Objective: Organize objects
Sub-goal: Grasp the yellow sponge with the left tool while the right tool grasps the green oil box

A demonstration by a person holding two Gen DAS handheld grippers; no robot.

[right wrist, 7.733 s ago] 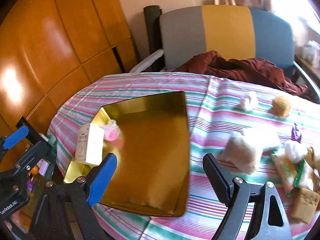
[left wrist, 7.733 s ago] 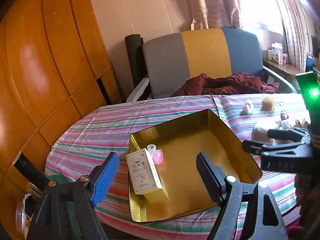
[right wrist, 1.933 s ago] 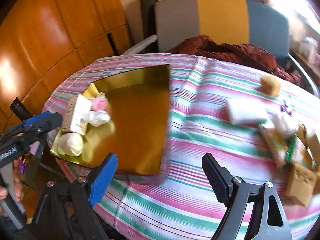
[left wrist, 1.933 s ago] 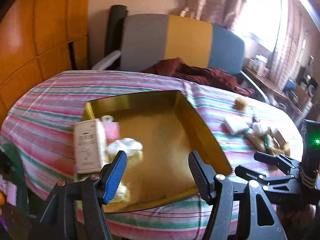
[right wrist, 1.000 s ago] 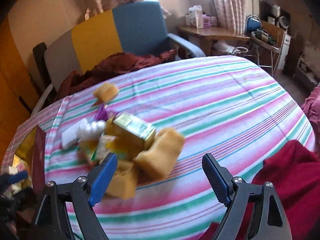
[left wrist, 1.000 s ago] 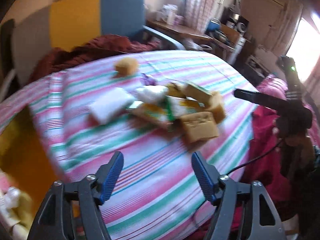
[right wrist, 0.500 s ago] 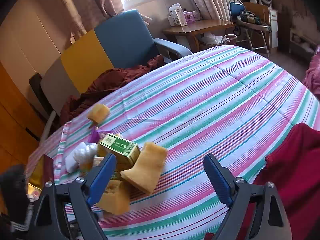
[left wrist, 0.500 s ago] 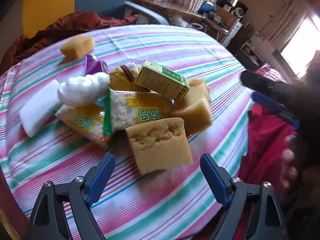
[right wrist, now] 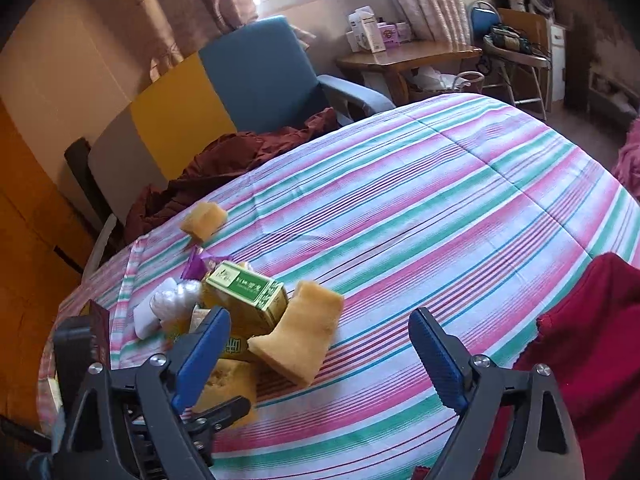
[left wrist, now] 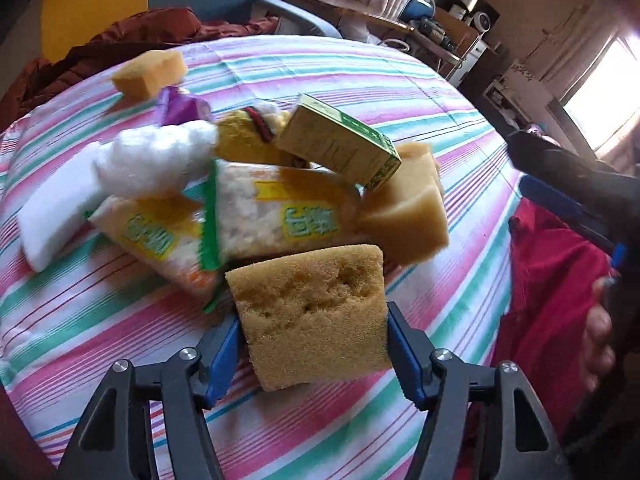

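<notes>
A pile of objects lies on the striped tablecloth (left wrist: pixel 400 80): a brown sponge (left wrist: pixel 312 300), two snack packets (left wrist: pixel 276 216), a green box (left wrist: pixel 340 146), a tan sponge (left wrist: pixel 404 208), white cotton (left wrist: pixel 156 156), a white foam block (left wrist: pixel 52 208) and a purple wrapper (left wrist: pixel 180 106). My left gripper (left wrist: pixel 312 332) is closing, its blue pads against both sides of the brown sponge (right wrist: pixel 228 380). My right gripper (right wrist: pixel 320 320) hangs open above the cloth with nothing gripped. The green box (right wrist: pixel 244 288) and tan sponge (right wrist: pixel 300 332) lie beyond it.
A yellow sponge (right wrist: pixel 204 218) sits apart at the far side of the pile. Behind the table stands a grey, yellow and blue chair (right wrist: pixel 256 76) with a dark red cloth (right wrist: pixel 224 164). A person's red garment (right wrist: pixel 592 320) is at the table's near right edge.
My left gripper has come down onto the pile and its jaws have narrowed onto the brown sponge. The right gripper has stayed about where it was, still wide.
</notes>
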